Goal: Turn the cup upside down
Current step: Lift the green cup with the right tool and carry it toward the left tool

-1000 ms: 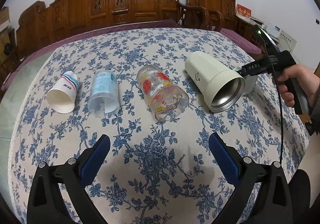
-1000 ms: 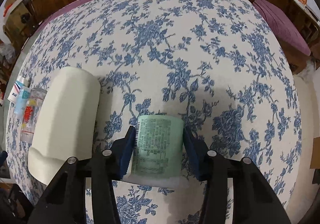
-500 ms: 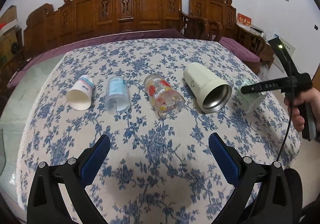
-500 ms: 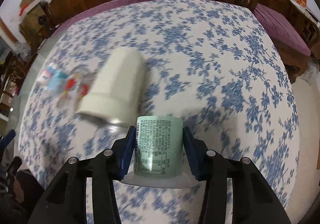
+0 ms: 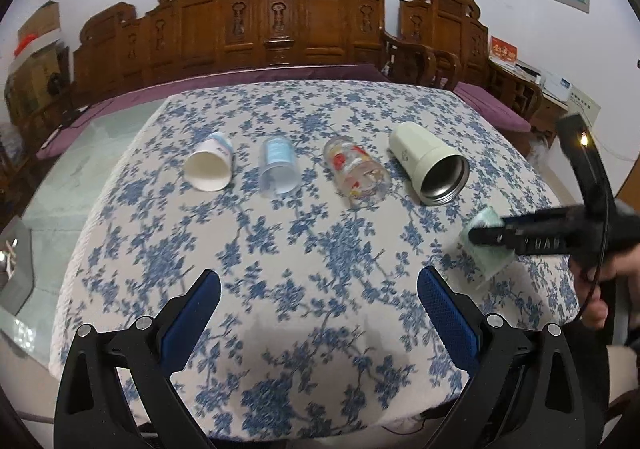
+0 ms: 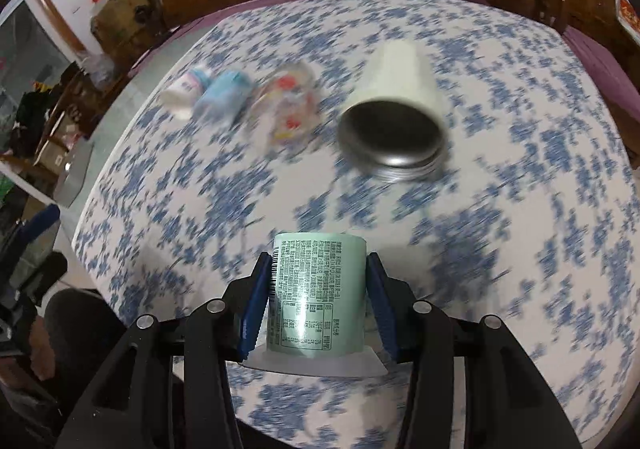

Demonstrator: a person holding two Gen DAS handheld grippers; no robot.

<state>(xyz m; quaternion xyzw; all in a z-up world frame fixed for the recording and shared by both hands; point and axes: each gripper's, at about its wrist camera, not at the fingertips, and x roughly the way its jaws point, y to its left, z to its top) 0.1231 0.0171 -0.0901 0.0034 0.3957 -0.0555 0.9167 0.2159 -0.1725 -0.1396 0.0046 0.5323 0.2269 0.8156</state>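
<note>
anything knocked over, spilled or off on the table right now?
Four cups lie on their sides in a row on the tablecloth: paper cup, clear blue cup, printed glass, cream steel tumbler. No spill shows. The right tool grips a green cup clear of the cloth; the left tool is open.

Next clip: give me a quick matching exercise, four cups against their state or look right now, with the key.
Things:
1. green cup
2. cream tumbler
3. paper cup
4. printed glass

States:
A. lying down, far left of the row
B. clamped in the right tool
C. lying down, steel inside showing
D. lying down, clear with red pattern

Pairs: 1-B, 2-C, 3-A, 4-D
</note>
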